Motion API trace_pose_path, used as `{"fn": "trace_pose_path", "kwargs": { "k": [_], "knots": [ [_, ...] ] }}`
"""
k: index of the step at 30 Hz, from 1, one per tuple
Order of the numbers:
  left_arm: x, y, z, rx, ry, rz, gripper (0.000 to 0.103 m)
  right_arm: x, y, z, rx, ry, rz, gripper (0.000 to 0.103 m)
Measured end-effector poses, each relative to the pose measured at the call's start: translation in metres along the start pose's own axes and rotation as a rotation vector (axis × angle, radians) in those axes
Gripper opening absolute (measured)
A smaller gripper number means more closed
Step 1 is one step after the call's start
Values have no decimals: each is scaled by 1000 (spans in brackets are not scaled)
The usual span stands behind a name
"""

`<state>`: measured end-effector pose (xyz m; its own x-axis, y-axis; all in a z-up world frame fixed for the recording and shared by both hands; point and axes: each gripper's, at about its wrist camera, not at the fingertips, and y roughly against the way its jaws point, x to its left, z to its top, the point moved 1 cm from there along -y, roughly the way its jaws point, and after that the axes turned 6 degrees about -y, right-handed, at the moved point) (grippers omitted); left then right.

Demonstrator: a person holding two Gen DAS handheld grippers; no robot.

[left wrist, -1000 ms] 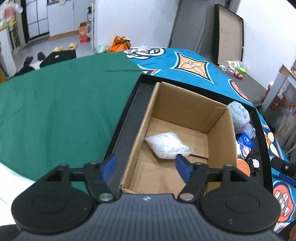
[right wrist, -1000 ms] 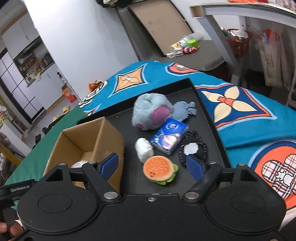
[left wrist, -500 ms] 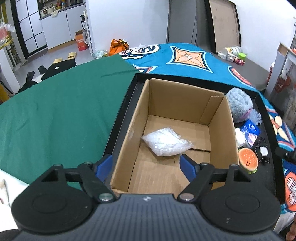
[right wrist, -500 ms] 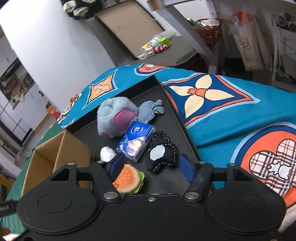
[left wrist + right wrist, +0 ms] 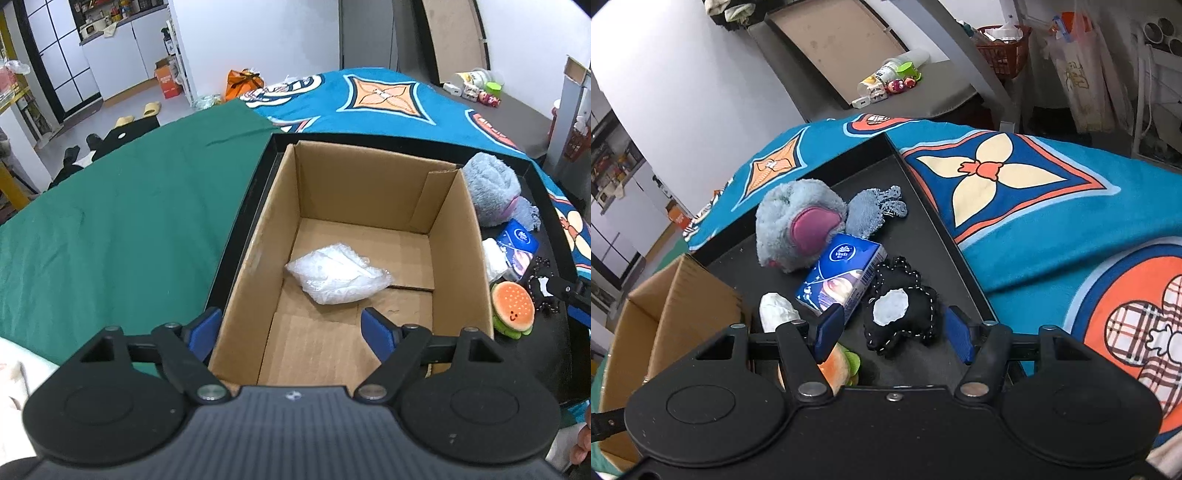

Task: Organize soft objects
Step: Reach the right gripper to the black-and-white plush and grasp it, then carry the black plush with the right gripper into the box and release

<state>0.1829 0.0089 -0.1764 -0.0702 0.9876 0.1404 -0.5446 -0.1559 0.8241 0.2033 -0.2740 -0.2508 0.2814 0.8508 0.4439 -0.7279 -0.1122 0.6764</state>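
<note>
The cardboard box (image 5: 369, 229) is matt brown corrugated board with creased flaps and a rough torn edge on its right wall, and the bag (image 5: 338, 277) on its floor is crinkled, glossy clear plastic; the box stands at the left end of a tray (image 5: 923, 236) of smooth black plastic with a dull sheen. On the tray the grey plush (image 5: 798, 225) is shaggy pile with a smooth pink patch, the tissue pack (image 5: 842, 280) is shiny printed film, the black pouch (image 5: 901, 314) is matt felt with white stitching, and the burger toy (image 5: 513, 306) is soft, short-napped cloth. Both grippers (image 5: 291, 334) (image 5: 892, 328) are matt black plastic with blue rubbery pads (image 5: 829, 326) and bright metal pivot pins, while the green cloth (image 5: 110, 221) is a flat, wrinkled weave and the blue blanket (image 5: 1052, 206) looks fleecy.
</note>
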Motion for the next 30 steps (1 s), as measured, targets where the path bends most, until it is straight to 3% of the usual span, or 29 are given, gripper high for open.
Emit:
{"fn": "trace_pose_path", "kwargs": {
  "k": [6, 16, 30],
  "knots": [
    [5, -5, 0, 25, 28, -12, 81, 6, -11, -1, -4, 49, -31, 58],
    [10, -4, 0, 19, 44, -17, 81, 10, -25, -6, 22, 112, -70, 32],
    [29, 5, -2, -10, 110, -46, 81, 18, 25, 0, -26, 116, 2, 32]
  ]
}}
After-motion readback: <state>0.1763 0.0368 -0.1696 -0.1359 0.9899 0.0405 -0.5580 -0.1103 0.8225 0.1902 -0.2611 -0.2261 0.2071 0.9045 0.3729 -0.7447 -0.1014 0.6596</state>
